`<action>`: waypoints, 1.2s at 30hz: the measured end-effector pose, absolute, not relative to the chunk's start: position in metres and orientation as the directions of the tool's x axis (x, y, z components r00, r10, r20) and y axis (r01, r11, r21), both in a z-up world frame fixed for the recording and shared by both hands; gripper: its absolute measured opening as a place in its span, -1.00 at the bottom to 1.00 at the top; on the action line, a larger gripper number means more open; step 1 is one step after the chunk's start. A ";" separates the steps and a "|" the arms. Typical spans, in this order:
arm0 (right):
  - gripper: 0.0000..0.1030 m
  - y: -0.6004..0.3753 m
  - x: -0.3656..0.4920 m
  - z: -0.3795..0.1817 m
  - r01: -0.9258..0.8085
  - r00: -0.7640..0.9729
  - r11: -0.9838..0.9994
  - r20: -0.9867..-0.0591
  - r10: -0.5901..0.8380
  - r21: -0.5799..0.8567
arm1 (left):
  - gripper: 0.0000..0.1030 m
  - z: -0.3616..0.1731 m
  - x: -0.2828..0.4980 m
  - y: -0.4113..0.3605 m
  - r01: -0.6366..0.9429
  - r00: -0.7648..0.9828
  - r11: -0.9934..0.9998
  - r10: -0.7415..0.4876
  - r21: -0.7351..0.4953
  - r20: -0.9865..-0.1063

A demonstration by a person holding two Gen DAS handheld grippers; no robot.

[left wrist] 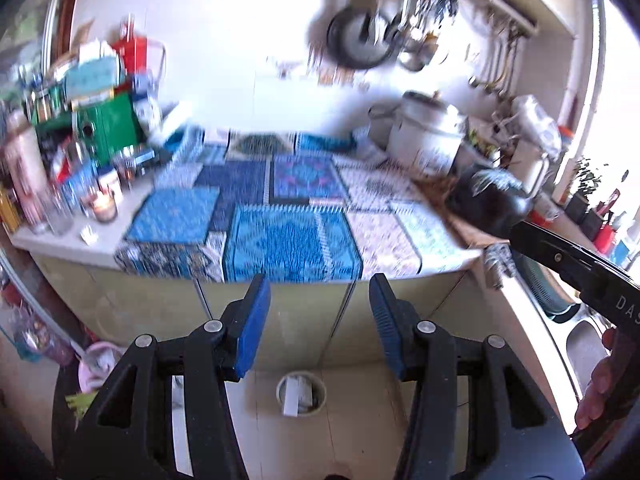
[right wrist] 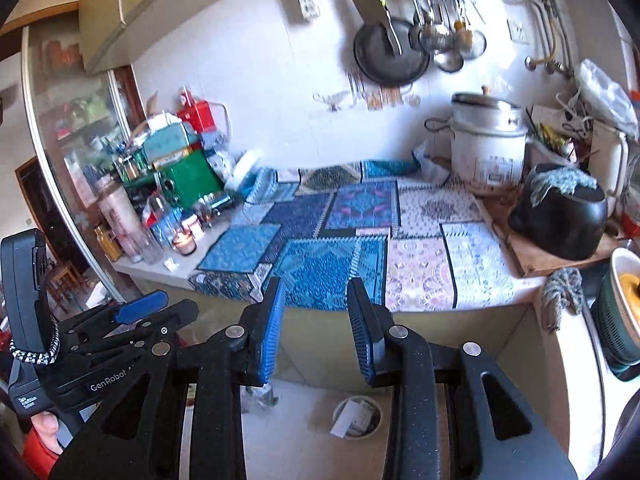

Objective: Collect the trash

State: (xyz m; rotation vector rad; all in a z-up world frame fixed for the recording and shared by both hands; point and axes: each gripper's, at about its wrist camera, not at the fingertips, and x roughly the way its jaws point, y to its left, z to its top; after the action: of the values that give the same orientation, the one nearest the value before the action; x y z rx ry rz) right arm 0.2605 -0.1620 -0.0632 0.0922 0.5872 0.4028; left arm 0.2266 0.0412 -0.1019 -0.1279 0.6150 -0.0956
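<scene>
A small round trash bin (left wrist: 301, 393) stands on the floor in front of the counter cabinets, with white paper scraps inside; it also shows in the right wrist view (right wrist: 357, 417). My left gripper (left wrist: 320, 304) is open and empty, held above the bin at counter-edge height. My right gripper (right wrist: 316, 308) is open and empty, also above the bin. A small white scrap (left wrist: 89, 235) lies on the counter's left corner, also seen in the right wrist view (right wrist: 172, 265). The left gripper's body (right wrist: 120, 332) shows at the left of the right wrist view.
The counter carries a blue patchwork cloth (right wrist: 340, 240). Jars, bottles and a lit candle (right wrist: 185, 242) crowd its left end. A rice cooker (right wrist: 486, 144) and a black pot (right wrist: 560, 216) stand at the right. Pans and utensils hang on the wall.
</scene>
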 end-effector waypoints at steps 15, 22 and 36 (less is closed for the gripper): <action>0.70 -0.139 0.139 -0.001 -0.208 0.896 0.969 -0.370 0.243 0.133 | 0.91 -0.019 0.073 0.077 0.046 0.921 0.996 -0.072 -0.077 -0.382; 1.00 -0.138 0.121 0.003 -0.163 0.914 0.983 -0.361 0.182 0.082 | 0.96 -0.015 0.053 0.070 0.060 0.925 0.996 -0.078 -0.060 -0.371; 1.00 -0.160 0.118 0.000 -0.169 0.899 0.981 -0.393 0.192 0.091 | 0.97 -0.022 0.049 0.047 0.044 0.917 0.997 -0.067 -0.065 -0.393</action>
State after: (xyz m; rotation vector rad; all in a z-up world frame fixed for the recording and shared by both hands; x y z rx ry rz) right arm 0.1179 -0.1597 0.0002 0.0555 0.4123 0.1868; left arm 0.0493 0.0470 -0.0220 -0.0555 0.4058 -0.0572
